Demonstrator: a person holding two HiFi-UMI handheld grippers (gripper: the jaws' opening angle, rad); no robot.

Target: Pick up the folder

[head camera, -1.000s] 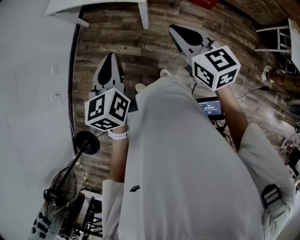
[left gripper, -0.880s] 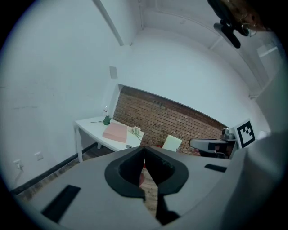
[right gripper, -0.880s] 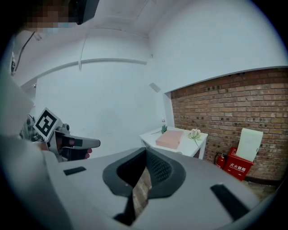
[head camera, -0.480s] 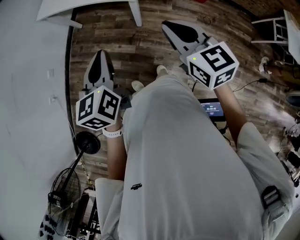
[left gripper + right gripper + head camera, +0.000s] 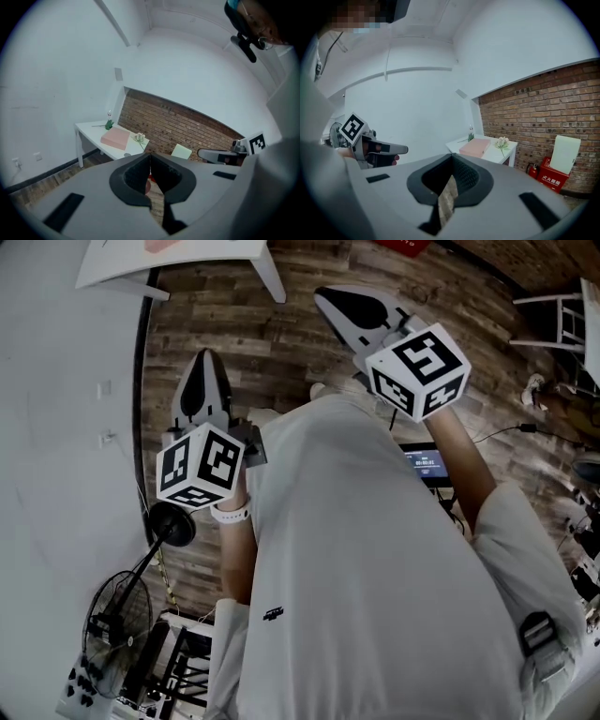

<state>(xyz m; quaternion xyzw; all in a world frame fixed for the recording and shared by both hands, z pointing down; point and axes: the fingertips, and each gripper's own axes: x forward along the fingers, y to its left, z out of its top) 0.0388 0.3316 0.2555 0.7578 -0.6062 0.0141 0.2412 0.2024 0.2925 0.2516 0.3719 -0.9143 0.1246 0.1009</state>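
Observation:
The pink folder (image 5: 115, 138) lies flat on a white table (image 5: 89, 130) against the wall, well ahead of both grippers. The right gripper view shows the same folder (image 5: 475, 147) on that table (image 5: 508, 151). My left gripper (image 5: 150, 155) is shut with nothing between its jaws, and it is held over the wooden floor in the head view (image 5: 203, 367). My right gripper (image 5: 452, 158) is also shut and empty, held out farther forward in the head view (image 5: 333, 301). Neither gripper is near the folder.
White flowers (image 5: 139, 137) and a small green plant (image 5: 108, 124) share the table with the folder. A red box (image 5: 553, 176) and a pale green panel (image 5: 565, 154) stand by the brick wall. A floor fan (image 5: 117, 620) and a screen (image 5: 427, 465) stand beside the person.
The person has stepped forward with both grippers, and the white table's edge has come farther into the top of the head view. Both grippers stay shut.

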